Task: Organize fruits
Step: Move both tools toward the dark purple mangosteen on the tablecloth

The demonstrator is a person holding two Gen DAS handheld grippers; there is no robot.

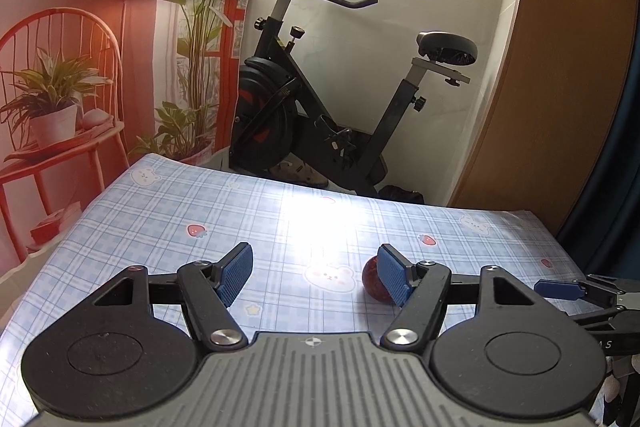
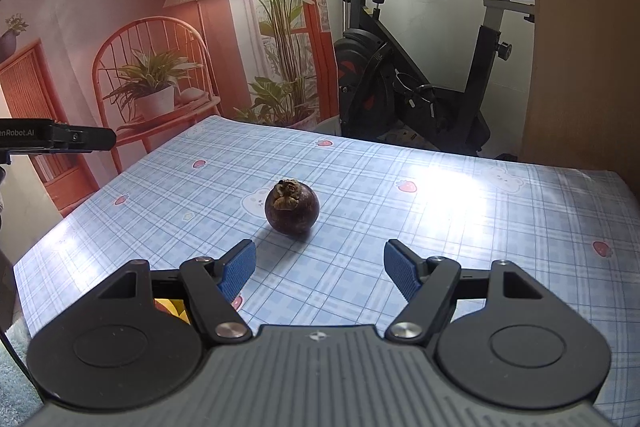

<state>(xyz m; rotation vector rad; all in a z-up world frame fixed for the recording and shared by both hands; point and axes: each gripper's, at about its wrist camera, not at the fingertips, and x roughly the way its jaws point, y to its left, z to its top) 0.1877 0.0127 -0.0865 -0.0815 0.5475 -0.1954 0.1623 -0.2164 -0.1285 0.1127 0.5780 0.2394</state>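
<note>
Barely begun — mangosteen (image 2: pixel 292 211) loose on the bench (image 2: pixel 460 227), unsorted; left gripper (image 1: pixel 316 275) and right gripper (image 2: pixel 320 269) fingers spread, empty.

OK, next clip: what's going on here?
A person holds a gripper in each hand over a table with a blue checked tablecloth. One dark round fruit, apparently a mangosteen, sits on the cloth untouched. The right gripper is open and points at it from just short of it. The left gripper is also open and empty; in its view the fruit is partly hidden behind one finger. Nothing is held yet.
</note>
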